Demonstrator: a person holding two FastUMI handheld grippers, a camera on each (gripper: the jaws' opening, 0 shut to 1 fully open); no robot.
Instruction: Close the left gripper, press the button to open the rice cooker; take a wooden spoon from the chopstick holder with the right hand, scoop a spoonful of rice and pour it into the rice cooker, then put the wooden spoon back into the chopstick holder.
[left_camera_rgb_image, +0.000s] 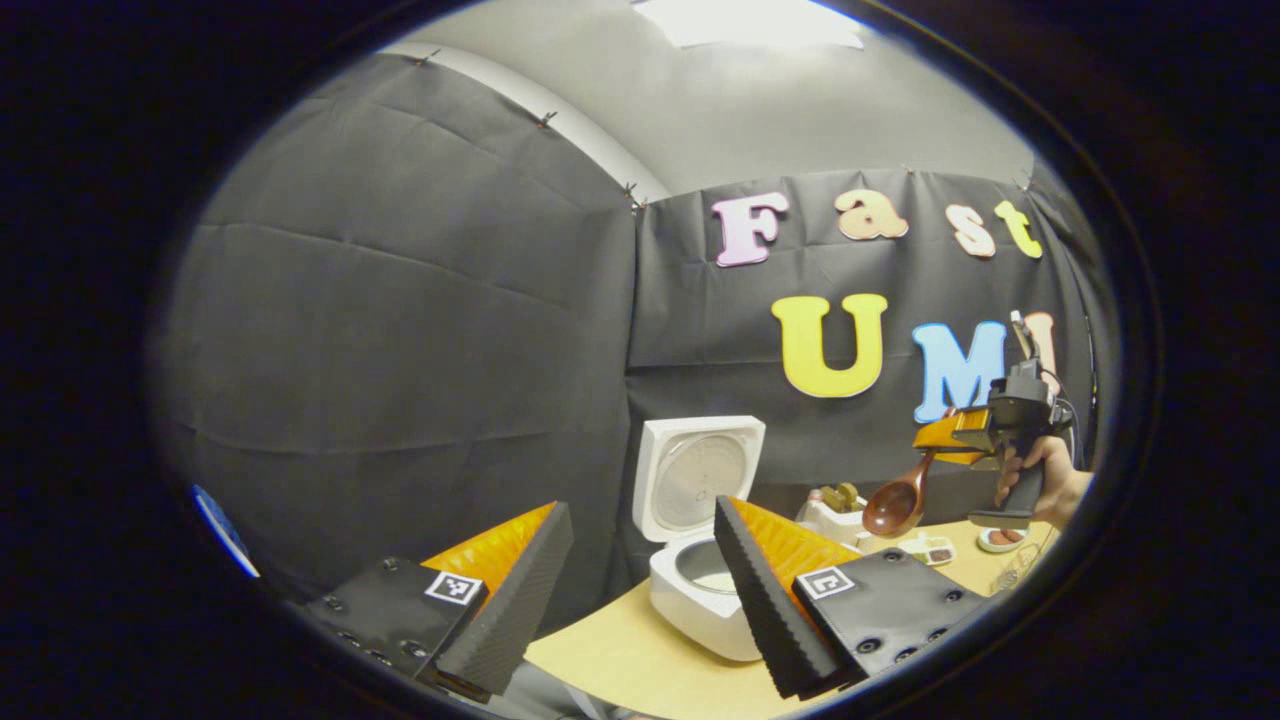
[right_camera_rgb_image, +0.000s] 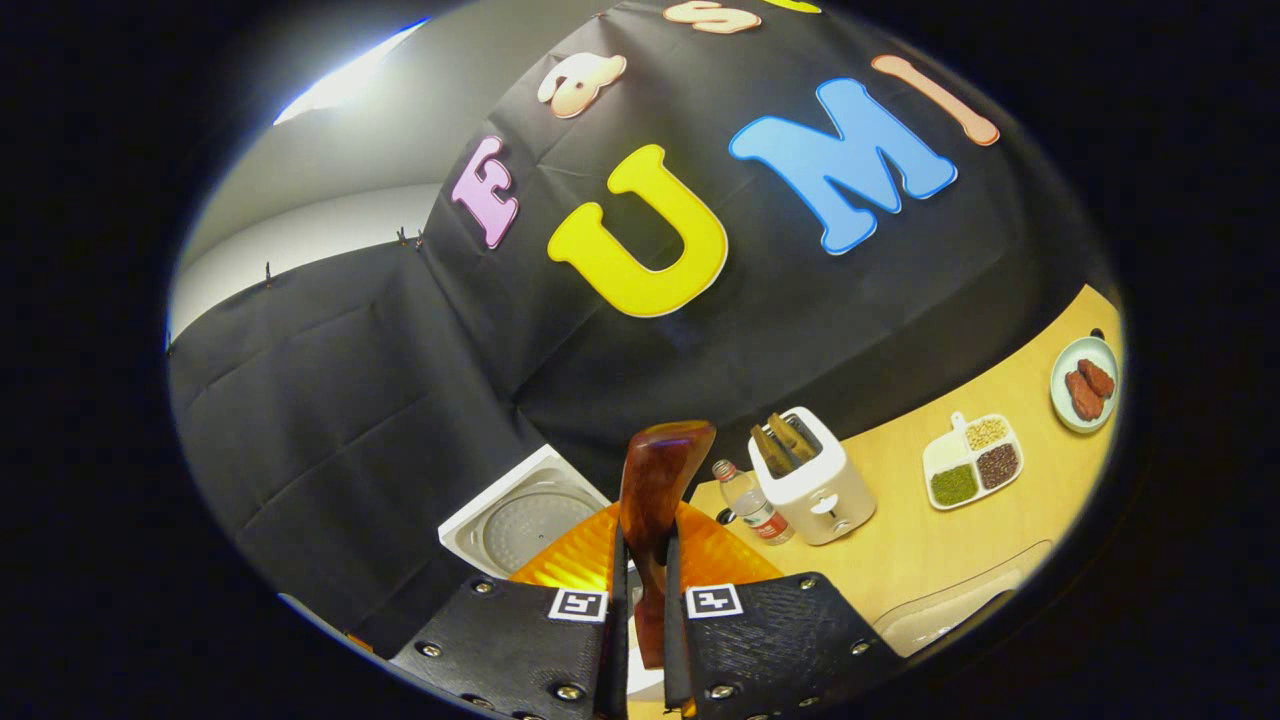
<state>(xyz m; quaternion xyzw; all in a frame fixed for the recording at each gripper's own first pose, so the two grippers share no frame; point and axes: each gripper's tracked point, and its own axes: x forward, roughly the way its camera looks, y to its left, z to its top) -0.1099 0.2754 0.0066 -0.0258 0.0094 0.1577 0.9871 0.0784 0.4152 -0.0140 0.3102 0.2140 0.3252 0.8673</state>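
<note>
Tongs on our right (right_camera_rgb_image: 640, 600) grip the wooden spoon (right_camera_rgb_image: 655, 500), left tongs (left_camera_rgb_image: 640, 590) gaping; we should lower it upright into the chopstick holder (right_camera_rgb_image: 815, 490).

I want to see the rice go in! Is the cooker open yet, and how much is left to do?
Yes, the rice cooker is open, its lid standing up. The right gripper holds the wooden spoon, raised in the air beside the cooker. I can't tell whether the spoon carries rice. Something pale lies in the pot, so rice may already be in. Left to do: the spoon goes back into its holder.
</note>
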